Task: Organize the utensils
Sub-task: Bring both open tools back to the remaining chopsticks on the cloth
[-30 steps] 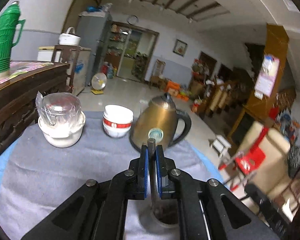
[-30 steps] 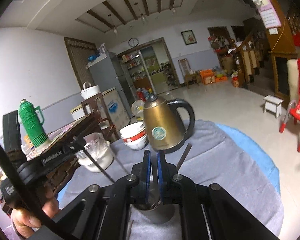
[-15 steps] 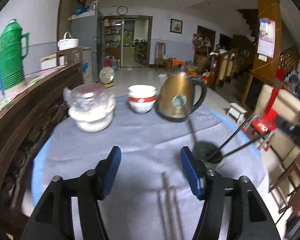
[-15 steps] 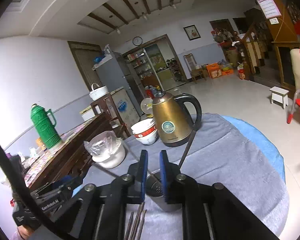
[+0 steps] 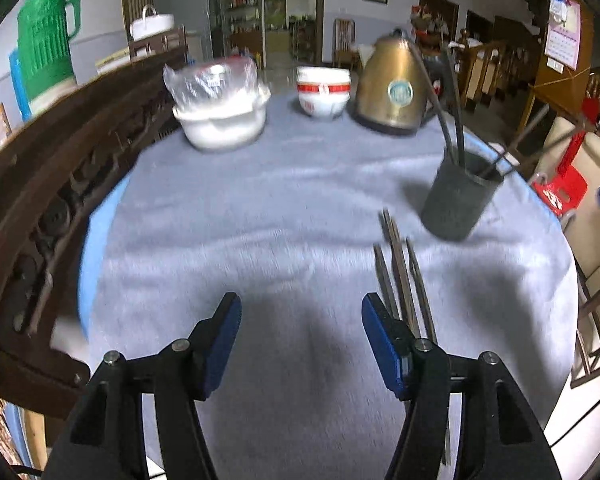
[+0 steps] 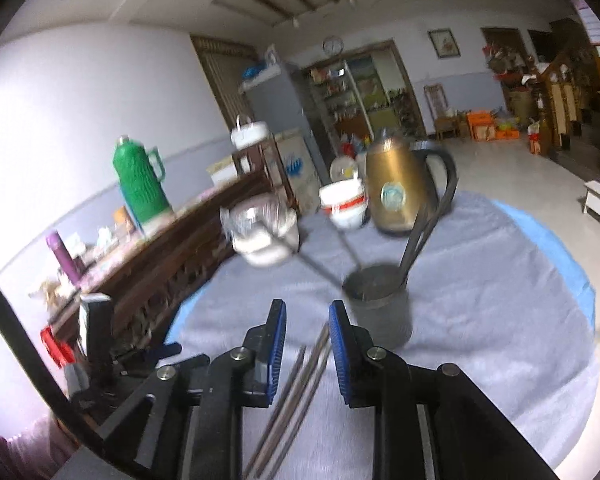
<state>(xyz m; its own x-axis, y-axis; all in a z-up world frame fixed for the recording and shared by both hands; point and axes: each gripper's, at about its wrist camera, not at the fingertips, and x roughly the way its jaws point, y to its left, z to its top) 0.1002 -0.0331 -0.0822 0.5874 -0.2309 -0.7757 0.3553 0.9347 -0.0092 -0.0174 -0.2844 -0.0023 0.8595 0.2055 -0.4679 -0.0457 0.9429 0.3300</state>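
Note:
A dark grey utensil cup (image 5: 458, 203) stands on the grey cloth at the right and holds several dark utensils that lean out of it. It also shows in the right wrist view (image 6: 380, 305). Three loose metal utensils (image 5: 400, 276) lie side by side on the cloth in front of the cup; they also show in the right wrist view (image 6: 296, 392). My left gripper (image 5: 300, 316) is wide open and empty, to the left of the loose utensils. My right gripper (image 6: 307, 320) is partly open and empty, just above the loose utensils.
A gold kettle (image 5: 394, 88), stacked white bowls with a red band (image 5: 323, 90) and a plastic-covered white bowl (image 5: 220, 108) stand at the table's far side. A dark wooden sideboard (image 5: 60, 168) with a green thermos (image 5: 46, 40) runs along the left.
Both grippers let go of utensils into the cup, opened and pulled back. The left one has drawn back to the left; the right one now sits over the loose utensils.

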